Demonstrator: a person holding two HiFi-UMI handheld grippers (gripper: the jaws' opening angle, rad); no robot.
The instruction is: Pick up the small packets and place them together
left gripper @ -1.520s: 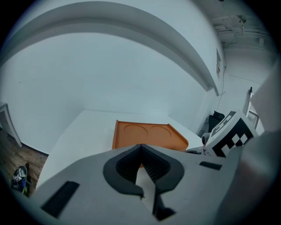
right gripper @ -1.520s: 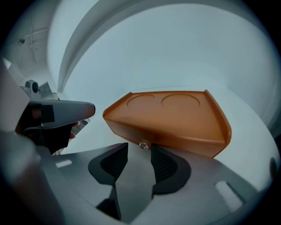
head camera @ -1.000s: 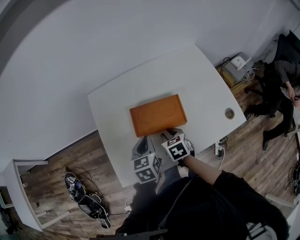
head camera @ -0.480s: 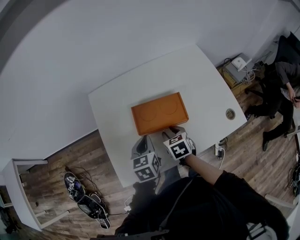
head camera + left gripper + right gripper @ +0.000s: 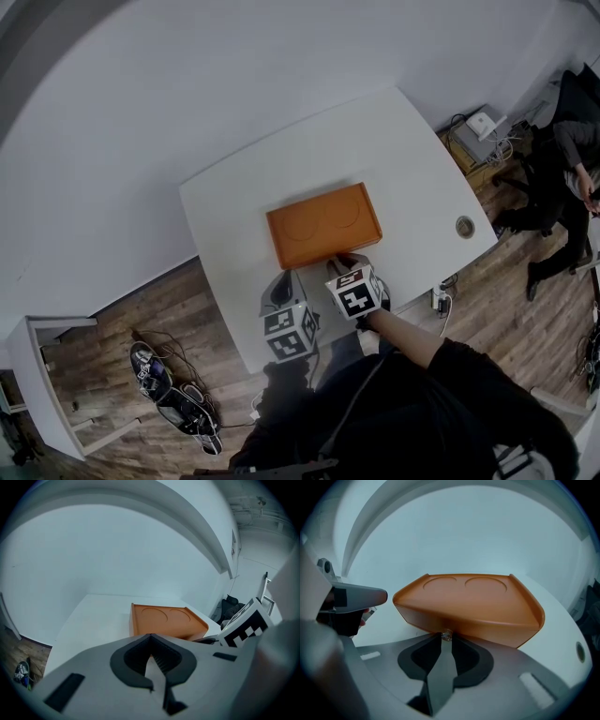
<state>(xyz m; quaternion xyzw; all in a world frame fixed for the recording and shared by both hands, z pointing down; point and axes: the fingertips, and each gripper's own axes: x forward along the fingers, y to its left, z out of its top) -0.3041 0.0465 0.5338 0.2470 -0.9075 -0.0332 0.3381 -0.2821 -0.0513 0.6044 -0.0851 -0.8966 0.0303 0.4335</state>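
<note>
1. Orange tray [image 5: 323,225] lies flat near the middle of the white table [image 5: 403,150]. Its upper face shows two shallow round recesses side by side.
2. Right claw [image 5: 446,639] is angled down at the tray's near long edge, tips right against the rim. Its jaws have just been closing and now stand almost together.
3. Small packet [image 5: 446,634]: a tiny glossy, clear-looking piece sits pinched between the right claw's tips, touching the lower edge of the tray rim. It is too small to read any detail. The head view does not resolve it.
4. Left claw [image 5: 150,637] is held over the table's near edge, just beside the right one and short of the tray. Its jaws meet at the tips with nothing between them.
5. Both marker cubes are visible from above, left [image 5: 289,333] and right [image 5: 356,292], close together but not touching.
6. Something small and pale lies on the table under the left claw's nose in the right gripper view; I cannot tell what it is.
7. Surroundings: a round grommet [image 5: 465,226] near the table's right corner, wooden floor [image 5: 122,328] below.
</note>
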